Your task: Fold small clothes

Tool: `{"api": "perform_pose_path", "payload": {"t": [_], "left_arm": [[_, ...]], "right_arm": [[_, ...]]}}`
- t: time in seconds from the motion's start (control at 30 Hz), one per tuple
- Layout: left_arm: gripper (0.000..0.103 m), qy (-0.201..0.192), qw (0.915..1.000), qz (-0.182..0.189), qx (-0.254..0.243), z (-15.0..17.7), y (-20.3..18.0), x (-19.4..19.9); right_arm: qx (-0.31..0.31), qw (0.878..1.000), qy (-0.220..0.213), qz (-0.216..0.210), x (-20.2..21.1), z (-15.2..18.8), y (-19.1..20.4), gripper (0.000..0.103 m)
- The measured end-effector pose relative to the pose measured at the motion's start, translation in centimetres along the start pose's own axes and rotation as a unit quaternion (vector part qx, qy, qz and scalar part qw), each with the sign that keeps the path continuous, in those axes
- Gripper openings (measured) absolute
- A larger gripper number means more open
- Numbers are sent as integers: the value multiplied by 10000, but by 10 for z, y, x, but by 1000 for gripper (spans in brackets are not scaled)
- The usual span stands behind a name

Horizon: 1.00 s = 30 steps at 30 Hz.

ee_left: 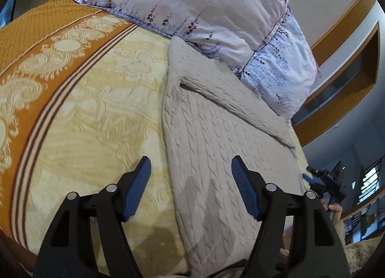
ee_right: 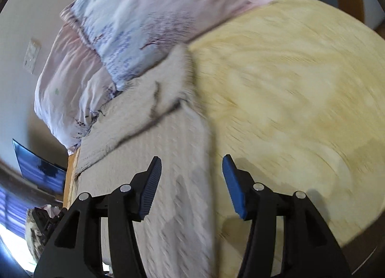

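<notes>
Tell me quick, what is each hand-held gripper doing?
Left hand-held gripper: open, holding nothing, above the knitted sweater.
Right hand-held gripper: open, holding nothing.

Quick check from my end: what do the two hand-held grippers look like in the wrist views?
Both match. The left hand-held gripper and the right hand-held gripper have black angular plastic frames with triangular cut-outs, round silver pivot pins, and two fingers faced with ribbed blue pads. No cables, markings or sleeves show.

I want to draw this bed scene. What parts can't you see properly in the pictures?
- Knitted garment: near end cut off by the left wrist view's bottom edge, behind the left tool.
- Garment type: unclear; it lies folded over.
- Right wrist view: motion blur smears the bedspread pattern.
- Pillow: top cut off.
</notes>
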<state>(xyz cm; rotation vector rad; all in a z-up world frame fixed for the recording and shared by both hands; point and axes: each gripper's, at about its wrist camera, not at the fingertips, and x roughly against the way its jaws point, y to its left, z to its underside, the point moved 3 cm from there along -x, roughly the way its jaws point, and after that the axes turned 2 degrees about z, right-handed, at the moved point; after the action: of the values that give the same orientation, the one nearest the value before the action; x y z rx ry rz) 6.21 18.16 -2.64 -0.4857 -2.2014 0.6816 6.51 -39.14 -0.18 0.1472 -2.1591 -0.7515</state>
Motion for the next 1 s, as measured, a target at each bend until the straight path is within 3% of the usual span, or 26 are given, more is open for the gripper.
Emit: {"api": "perform_pose_path", "payload": {"t": [0.23,0.33,0.5,0.6,0.8,1.0], "left_arm": [[58,102,9985,526,103,24,-10,6],[51,153,9966,802,116,35,-13,11],[45,268,9909,1317,116,53,-17,19],[45,506,9843,1681,175,67,-18,19],[42,897,9767,1945,114,86,-20,18],[28,1359,9738,1817,-161,98,-30,6]], "right_arm": [[-218,9955,389,-838,8,32,-11,52],[-243,9912,583,-1164,8,43,-11,46],[-163,9804,908,-1741,13,61,-6,45],[42,9775,1120,-1784,17,75,-5,43],[333,9696,1371,-2000,26,93,-8,38],[557,9660,1829,-1741,13,112,-9,36]]}}
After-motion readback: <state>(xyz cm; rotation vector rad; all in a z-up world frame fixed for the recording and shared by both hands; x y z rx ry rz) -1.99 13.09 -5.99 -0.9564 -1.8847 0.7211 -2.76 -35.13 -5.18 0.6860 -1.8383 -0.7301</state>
